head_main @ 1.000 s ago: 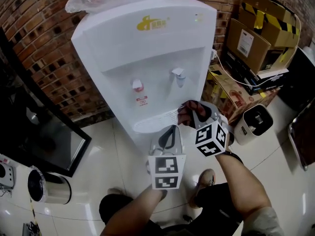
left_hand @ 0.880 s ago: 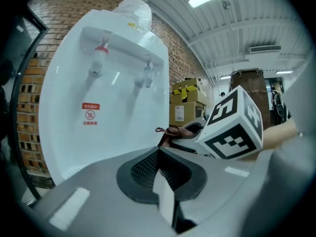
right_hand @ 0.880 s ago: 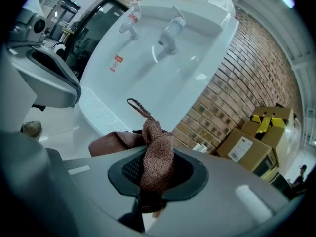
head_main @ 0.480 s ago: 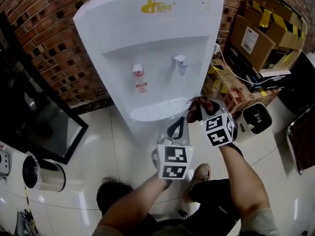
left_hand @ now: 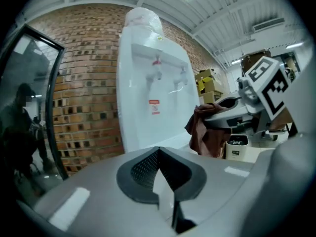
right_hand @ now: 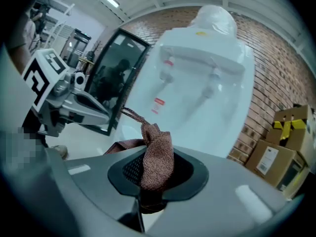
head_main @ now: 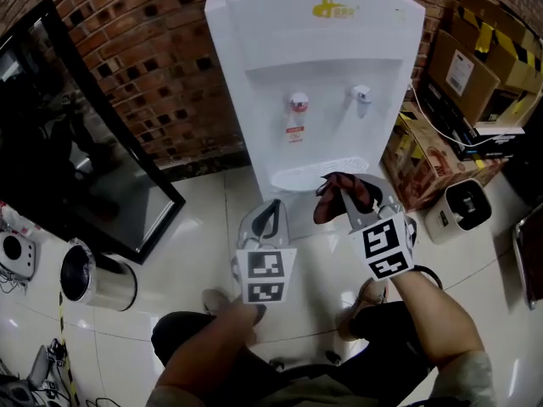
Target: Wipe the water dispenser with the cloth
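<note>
The white water dispenser (head_main: 327,75) stands against the brick wall, with a red and a blue tap above its drip tray (head_main: 318,175). My right gripper (head_main: 349,200) is shut on a brown cloth (head_main: 325,206), which hangs just in front of the tray. In the right gripper view the cloth (right_hand: 158,157) bunches up between the jaws, with the dispenser (right_hand: 197,93) beyond. My left gripper (head_main: 269,217) hovers below and left of the tray, jaws shut together with nothing in them (left_hand: 159,162). From the left gripper view the cloth (left_hand: 205,132) dangles to the right.
A black glass-door cabinet (head_main: 76,142) stands left of the dispenser and a steel bin (head_main: 93,278) sits on the white tile floor. Cardboard boxes (head_main: 475,66) and a small white bin (head_main: 462,206) crowd the right side. The person's feet are below the grippers.
The head view has swung so the dispenser sits upright in the middle. Both grippers have shifted left along the dispenser's front; the cloth went from the tray's right end to before it.
</note>
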### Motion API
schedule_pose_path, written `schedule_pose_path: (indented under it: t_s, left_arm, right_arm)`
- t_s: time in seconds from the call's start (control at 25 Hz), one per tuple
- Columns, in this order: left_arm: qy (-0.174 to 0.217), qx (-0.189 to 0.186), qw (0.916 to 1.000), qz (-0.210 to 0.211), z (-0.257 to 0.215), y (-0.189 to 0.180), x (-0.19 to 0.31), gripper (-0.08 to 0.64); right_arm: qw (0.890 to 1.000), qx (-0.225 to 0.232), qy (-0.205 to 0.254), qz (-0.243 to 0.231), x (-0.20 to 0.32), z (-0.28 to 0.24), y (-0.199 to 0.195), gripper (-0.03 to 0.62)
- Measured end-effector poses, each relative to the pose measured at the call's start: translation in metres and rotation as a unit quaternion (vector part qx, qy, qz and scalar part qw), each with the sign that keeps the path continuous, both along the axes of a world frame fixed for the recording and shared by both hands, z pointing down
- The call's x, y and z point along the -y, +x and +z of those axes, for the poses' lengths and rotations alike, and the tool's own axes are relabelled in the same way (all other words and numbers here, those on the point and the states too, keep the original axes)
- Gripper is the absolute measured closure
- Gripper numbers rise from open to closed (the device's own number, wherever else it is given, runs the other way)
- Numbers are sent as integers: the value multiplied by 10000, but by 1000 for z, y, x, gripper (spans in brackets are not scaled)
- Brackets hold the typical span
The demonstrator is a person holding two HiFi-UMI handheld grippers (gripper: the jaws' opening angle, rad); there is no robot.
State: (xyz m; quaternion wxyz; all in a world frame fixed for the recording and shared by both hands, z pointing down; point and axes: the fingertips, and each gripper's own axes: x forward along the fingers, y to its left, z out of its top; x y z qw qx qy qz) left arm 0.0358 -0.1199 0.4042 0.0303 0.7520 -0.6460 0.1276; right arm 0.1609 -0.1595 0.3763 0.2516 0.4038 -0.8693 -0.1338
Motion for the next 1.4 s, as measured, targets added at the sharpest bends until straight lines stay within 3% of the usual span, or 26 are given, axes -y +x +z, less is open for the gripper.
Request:
schedule_pose_path:
  t_s: [0.2,0.48,0.64,0.88,1.12,1.4]
  left_arm:
    - [-60,-169,9981,-593,4,-63,-17,560]
    - [-24,-161,9972,-731,2,-99,-25,560]
    - [-81,-64,9979,-636,6,-108,-20,560]
    - [43,-213,9989,-416,-6,-94,-10,560]
    - [-27,-20,9999,-124,5,-66,-8,560]
    - [-75,-51,10000,-27,8,-50,-5,560]
  right_arm:
    - [9939,-447,-94,-1007,-44,49,-103,508]
    - [9961,-256,-343,-766,-26,93,-172,508]
    - [9968,-330,-283,-676,-13,104,-181,508]
    - [9981,-137,-291,-525,-7,107,-180,509]
    - [9983,80,-461,-336,-4,105,-163,509]
    - [9980,142,-609,-1,3,109,-132,510]
